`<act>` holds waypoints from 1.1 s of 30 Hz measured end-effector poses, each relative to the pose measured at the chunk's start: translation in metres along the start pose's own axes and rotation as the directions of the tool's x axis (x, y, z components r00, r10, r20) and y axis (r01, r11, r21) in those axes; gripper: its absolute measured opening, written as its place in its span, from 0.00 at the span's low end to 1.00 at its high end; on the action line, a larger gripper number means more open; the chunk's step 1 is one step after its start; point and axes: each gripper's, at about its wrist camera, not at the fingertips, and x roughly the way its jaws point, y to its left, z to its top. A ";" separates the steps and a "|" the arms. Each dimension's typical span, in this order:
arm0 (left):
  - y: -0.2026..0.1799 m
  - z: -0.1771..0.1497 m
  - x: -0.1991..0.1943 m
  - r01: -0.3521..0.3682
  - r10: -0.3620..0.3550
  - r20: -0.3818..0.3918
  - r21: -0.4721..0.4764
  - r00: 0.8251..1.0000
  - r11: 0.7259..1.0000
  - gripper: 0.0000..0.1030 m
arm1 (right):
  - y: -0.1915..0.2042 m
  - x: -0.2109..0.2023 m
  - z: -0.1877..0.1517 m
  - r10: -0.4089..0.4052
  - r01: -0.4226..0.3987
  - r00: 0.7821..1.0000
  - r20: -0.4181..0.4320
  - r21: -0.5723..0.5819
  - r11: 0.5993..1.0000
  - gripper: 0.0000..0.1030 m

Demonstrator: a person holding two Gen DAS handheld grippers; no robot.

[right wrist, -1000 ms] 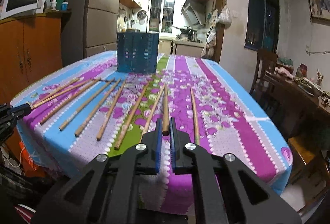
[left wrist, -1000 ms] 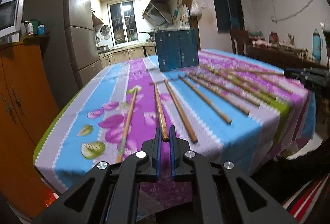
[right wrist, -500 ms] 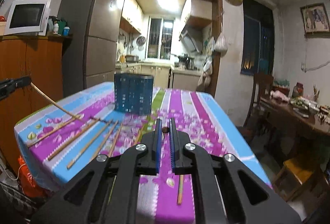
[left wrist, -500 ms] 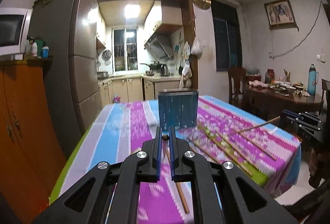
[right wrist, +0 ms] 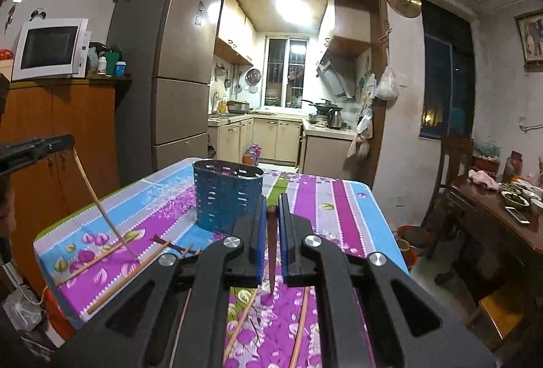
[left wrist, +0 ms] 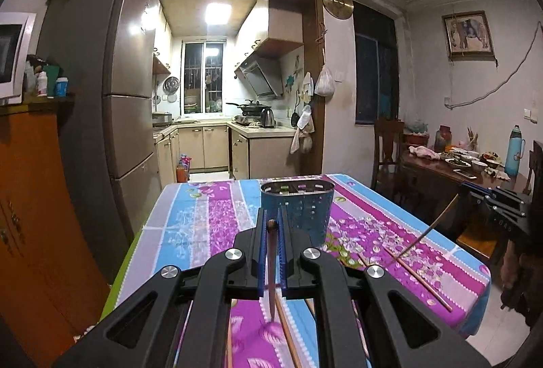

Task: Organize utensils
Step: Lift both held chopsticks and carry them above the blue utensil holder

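Two chopsticks are held, one per tongs. The left tongs (left wrist: 271, 225) are clenched on a chopstick (left wrist: 270, 266) whose tip hangs down toward the desk (left wrist: 176, 232). The right tongs (right wrist: 271, 208) are clenched on a second chopstick (right wrist: 271, 252), likewise hanging steeply. A blue perforated holder (left wrist: 297, 208) is seen upright at 12 o'clock, just beyond the left tongs. Loose chopsticks (right wrist: 115, 279) are noted lying on the floral cloth at 9 o'clock of the right tongs.
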 end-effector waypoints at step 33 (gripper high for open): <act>-0.011 0.169 0.164 0.055 -0.051 0.328 -0.003 0.943 0.998 0.07 | 0.001 0.134 0.156 0.098 -0.106 0.974 0.202 0.027 0.994 0.05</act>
